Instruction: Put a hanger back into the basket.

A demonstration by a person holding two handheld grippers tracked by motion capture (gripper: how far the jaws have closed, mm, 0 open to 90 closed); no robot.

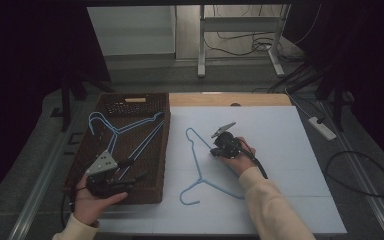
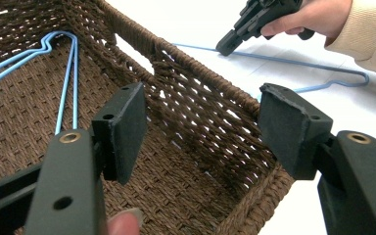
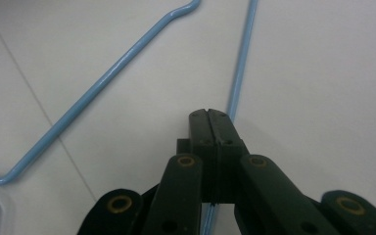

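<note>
two hangers in, one still out

my left gripper hung wide open and empty over the basket, where two blue hangers already lay. my right gripper was pinched shut on the last hanger on the white board, with lots of free room around it.

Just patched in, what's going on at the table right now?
A person is moving light-blue wire hangers into a brown woven basket. Two hangers already lie in it. The right gripper is down on the third hanger, which lies flat on the white table; its fingers are shut, with the hanger's wire running under them, and a grip isn't clear. The left gripper is over the basket, fingers open and empty.
</note>
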